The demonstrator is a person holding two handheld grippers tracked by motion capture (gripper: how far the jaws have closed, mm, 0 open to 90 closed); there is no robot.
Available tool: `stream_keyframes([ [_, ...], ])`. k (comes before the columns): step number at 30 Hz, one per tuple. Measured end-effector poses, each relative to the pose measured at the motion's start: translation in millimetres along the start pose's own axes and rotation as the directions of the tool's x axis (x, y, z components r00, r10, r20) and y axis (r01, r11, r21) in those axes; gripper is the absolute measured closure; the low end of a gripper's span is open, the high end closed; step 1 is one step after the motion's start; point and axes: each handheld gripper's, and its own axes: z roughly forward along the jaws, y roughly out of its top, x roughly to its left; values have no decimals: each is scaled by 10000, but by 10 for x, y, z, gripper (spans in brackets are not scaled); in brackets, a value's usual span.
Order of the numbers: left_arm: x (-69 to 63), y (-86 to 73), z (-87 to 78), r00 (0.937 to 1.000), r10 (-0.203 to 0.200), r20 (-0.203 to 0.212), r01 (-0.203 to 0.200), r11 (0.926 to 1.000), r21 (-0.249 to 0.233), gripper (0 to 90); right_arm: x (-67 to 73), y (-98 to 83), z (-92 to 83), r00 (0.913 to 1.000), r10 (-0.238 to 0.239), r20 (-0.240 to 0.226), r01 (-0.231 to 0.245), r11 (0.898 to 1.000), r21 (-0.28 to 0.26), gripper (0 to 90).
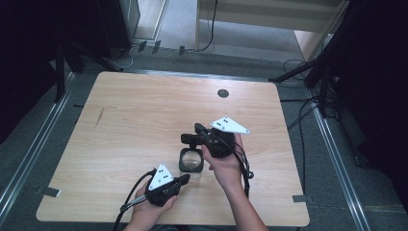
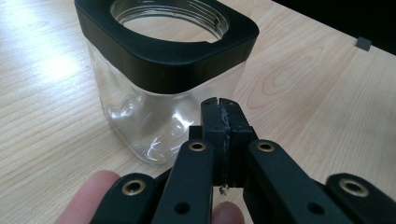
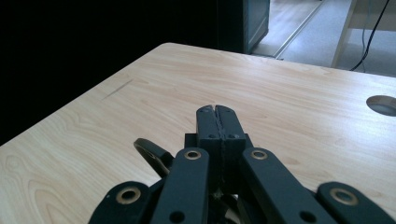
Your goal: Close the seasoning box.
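A square clear glass jar [image 1: 191, 160] with a black collar and no lid stands upright near the table's front middle. In the left gripper view the jar [image 2: 159, 88] sits just ahead of my left gripper [image 2: 219, 103], whose jaws are pressed together with nothing between them. From above, that left gripper [image 1: 185, 178] lies low beside the jar's near-left corner. My right gripper [image 1: 188, 138] hovers over the jar's far side, pointing left. Its jaws [image 3: 217, 112] are shut and empty, and a dark curve of the jar's rim [image 3: 152, 154] peeks out below them.
The wooden table [image 1: 144, 110] has a round cable hole [image 1: 223, 93] near its far edge. Cables trail from both grippers toward the front edge. Dark stands and floor cables surround the table.
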Motion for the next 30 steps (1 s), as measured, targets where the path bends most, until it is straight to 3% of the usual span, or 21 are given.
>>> stream_keyframes([
  [4,0,-1,10,10000,-48,-58,47,10000,-17,900,13,-67,-49,10000,-56,-62,56,10000,68,900],
  [11,0,-2,17,9998,-43,-185,42,10000,-61,900,122,-432,-210,9985,-483,-245,493,9978,440,900],
  [12,0,-2,17,9998,-43,-185,42,10000,-61,900,122,-432,-210,9985,-483,-245,493,9978,440,900],
  [13,-2,-2,19,9998,-42,-205,41,10000,-67,900,140,-563,-210,9975,-659,-241,673,9956,654,900],
  [16,-1,0,28,9997,-32,-250,30,10000,-68,900,133,-713,-174,9974,-682,-221,699,9938,863,900],
  [18,0,0,26,9997,-42,-234,40,10000,-79,900,120,-723,-175,9982,-513,-306,535,9956,769,900],
  [21,13,-1,-3,9998,-81,-184,78,9999,-140,900,91,-678,-214,9991,-423,-73,425,9984,364,900],
  [23,52,-7,-97,9998,146,-168,-150,9995,-271,900,65,-643,-274,9989,-454,139,452,9989,98,900],
  [26,128,-14,-197,9998,110,-171,-116,9991,-398,900,6,-615,-350,9988,-373,329,379,9992,-158,900],
  [27,236,-23,-300,9997,-157,-188,146,9983,-568,870,-77,-599,-431,9987,-199,478,217,9991,-366,799],
  [29,296,-30,-350,9993,-252,-287,233,9976,-645,852,-177,-592,-510,9985,107,537,-80,9987,-503,710],
  [30,419,-56,-447,9983,-375,-451,342,9968,-727,836,-227,-593,-550,9979,176,624,-141,9984,-556,663],
])
